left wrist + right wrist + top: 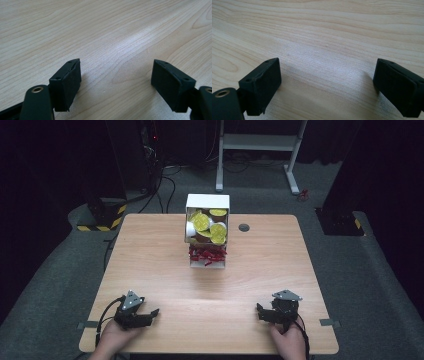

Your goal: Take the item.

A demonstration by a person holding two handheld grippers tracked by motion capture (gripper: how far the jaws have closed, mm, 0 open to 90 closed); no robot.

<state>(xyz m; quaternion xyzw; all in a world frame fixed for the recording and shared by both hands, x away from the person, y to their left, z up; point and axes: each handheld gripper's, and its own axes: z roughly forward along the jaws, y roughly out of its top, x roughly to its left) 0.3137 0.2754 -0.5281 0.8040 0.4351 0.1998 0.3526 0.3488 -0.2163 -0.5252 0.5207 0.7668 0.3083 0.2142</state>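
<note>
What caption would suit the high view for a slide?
Two open grippers, left gripper and right gripper, rest near the table edge, facing a white box of yellow-lidded cups.

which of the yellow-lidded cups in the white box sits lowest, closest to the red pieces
The yellow-lidded cup at the lower right of the white box. Its lid faces the camera just above the red pieces, while the other cups sit higher or further left.

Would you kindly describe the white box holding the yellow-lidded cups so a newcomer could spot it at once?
Start at the light wooden table and look to the middle of its far edge. There stands a white box, open toward the person, with round yellow-lidded cups piled inside above a compartment of small red pieces. It is the one tall thing on the table; a small dark round hole lies flat beside it.
</note>
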